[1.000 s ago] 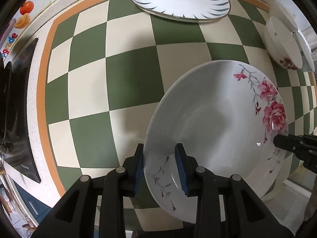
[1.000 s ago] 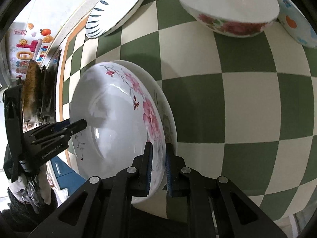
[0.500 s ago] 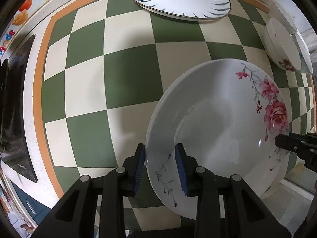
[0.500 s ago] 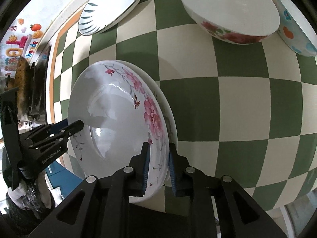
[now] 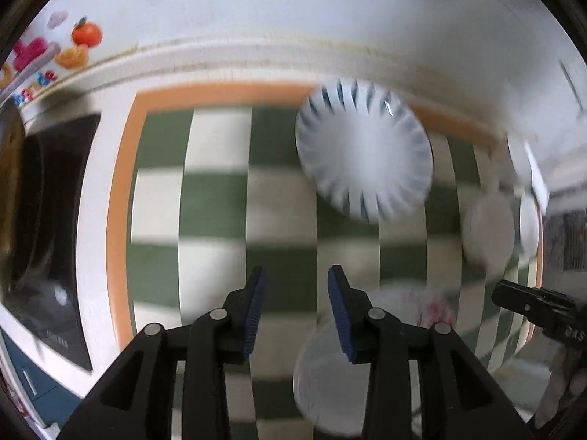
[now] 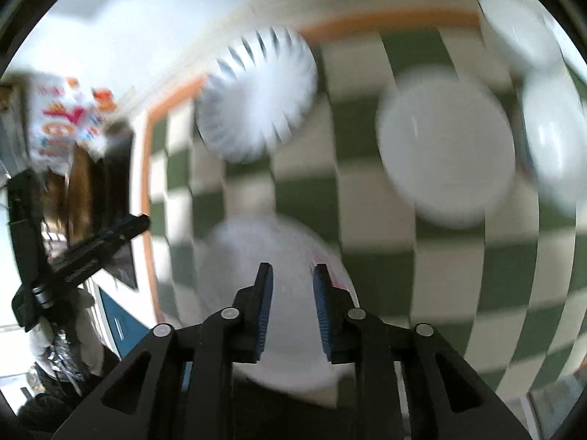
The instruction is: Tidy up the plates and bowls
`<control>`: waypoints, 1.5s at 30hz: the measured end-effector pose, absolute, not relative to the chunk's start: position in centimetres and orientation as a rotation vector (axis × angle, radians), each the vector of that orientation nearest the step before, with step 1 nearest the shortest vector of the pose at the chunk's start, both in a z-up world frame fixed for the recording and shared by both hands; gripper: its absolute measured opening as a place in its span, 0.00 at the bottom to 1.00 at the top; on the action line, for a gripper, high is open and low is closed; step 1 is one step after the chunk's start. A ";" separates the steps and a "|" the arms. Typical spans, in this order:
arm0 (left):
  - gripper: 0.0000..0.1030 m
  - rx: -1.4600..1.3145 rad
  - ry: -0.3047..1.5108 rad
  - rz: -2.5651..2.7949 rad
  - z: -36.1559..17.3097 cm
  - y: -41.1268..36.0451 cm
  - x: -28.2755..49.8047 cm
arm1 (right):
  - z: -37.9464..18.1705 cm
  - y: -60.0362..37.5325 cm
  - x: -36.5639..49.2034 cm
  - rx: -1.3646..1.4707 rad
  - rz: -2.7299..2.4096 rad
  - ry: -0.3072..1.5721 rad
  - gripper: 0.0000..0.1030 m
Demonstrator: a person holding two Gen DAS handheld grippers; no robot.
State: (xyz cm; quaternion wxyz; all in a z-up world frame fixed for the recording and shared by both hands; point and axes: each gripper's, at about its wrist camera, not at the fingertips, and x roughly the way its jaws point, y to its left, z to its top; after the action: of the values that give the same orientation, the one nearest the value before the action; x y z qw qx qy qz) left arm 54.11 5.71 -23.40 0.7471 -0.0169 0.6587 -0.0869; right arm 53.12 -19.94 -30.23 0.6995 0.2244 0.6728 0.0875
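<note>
White floral plate (image 6: 279, 256) lies empty on the checkered bench (image 6: 458, 275); at twelve o'clock, both claws, left (image 5: 295, 295) and right (image 6: 291, 293), are opening, pinching nothing.

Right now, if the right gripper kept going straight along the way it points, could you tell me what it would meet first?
Most likely the rose-patterned plate: the right gripper points down at it, its jaws opening with nothing between them. The frame is blurred, so depth is uncertain.
</note>
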 end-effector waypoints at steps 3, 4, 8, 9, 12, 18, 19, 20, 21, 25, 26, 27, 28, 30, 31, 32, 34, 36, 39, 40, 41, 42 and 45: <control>0.32 -0.072 1.458 -0.180 -25.4 5.1 58.8 | -29.7 -19.8 58.3 0.468 0.175 1.429 0.33; 0.32 -0.080 1.466 -0.177 -26.6 4.8 59.6 | -30.1 -20.0 59.9 0.467 0.158 1.420 0.33; 0.32 -0.085 1.522 -0.179 -30.6 4.0 63.1 | -33.8 -20.9 66.0 0.491 0.088 1.441 0.33; 0.32 -0.077 1.536 -0.177 -31.4 3.7 63.6 | -34.9 -21.2 67.2 0.507 0.076 1.456 0.33; 0.32 -0.065 1.572 -0.189 -33.5 2.9 64.5 | -37.4 -21.9 69.1 0.533 0.070 1.489 0.33; 0.19 -0.048 1.566 -0.222 -35.0 1.7 64.7 | -40.3 -21.8 70.7 0.525 0.077 1.512 0.12; 0.19 -0.040 1.560 -0.218 -35.0 1.6 64.6 | -40.6 -21.6 70.6 0.512 0.076 1.514 0.10; 0.19 -0.039 1.552 -0.217 -34.9 1.5 64.5 | -40.6 -21.5 70.6 0.502 0.077 1.508 0.10; 0.19 -0.042 1.547 -0.216 -34.9 1.6 64.3 | -40.5 -21.4 70.5 0.489 0.076 1.497 0.10; 0.19 -0.036 1.539 -0.210 -34.6 1.4 63.4 | -40.1 -21.4 70.2 0.460 0.084 1.478 0.10; 0.19 -0.033 1.534 -0.209 -34.4 1.4 63.1 | -40.0 -21.4 70.1 0.454 0.087 1.476 0.10; 0.19 -0.033 1.530 -0.208 -34.2 1.3 62.8 | -39.8 -21.4 70.0 0.448 0.089 1.472 0.10; 0.19 -0.030 1.524 -0.208 -33.8 1.2 62.5 | -39.6 -21.4 69.9 0.443 0.090 1.466 0.09; 0.19 -0.021 1.507 -0.207 -33.0 1.1 61.8 | -39.1 -21.0 69.7 0.434 0.094 1.455 0.09; 0.19 -0.024 1.501 -0.207 -32.6 1.0 61.5 | -38.8 -20.8 69.7 0.435 0.098 1.449 0.09; 0.19 -0.022 1.494 -0.210 -32.1 1.0 61.1 | -38.4 -20.9 69.5 0.435 0.101 1.442 0.09; 0.19 -0.019 1.481 -0.215 -31.2 0.9 60.1 | -37.4 -21.2 69.1 0.429 0.108 1.428 0.09; 0.19 -0.017 1.467 -0.222 -30.2 0.9 59.4 | -36.3 -21.3 68.5 0.427 0.115 1.414 0.09; 0.19 -0.025 1.446 -0.233 -28.2 0.3 58.6 | -34.3 -21.4 67.4 0.425 0.129 1.386 0.09; 0.19 -0.031 1.439 -0.235 -27.6 0.5 58.0 | -33.5 -21.8 66.9 0.425 0.136 1.379 0.09; 0.19 -0.033 1.434 -0.238 -27.2 0.9 58.2 | -32.8 -22.0 66.4 0.427 0.141 1.368 0.09; 0.19 -0.033 1.425 -0.242 -26.3 1.4 57.4 | -31.9 -22.1 65.7 0.430 0.148 1.357 0.09; 0.19 -0.034 1.395 -0.247 -24.1 2.0 56.0 | -29.8 -22.0 63.6 0.417 0.162 1.323 0.09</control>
State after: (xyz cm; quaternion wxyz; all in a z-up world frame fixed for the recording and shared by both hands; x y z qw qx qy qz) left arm 55.99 1.96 -24.08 0.7592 -0.0154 0.6407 -0.1135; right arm 63.62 -22.03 -29.76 0.7659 0.1918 0.6091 0.0747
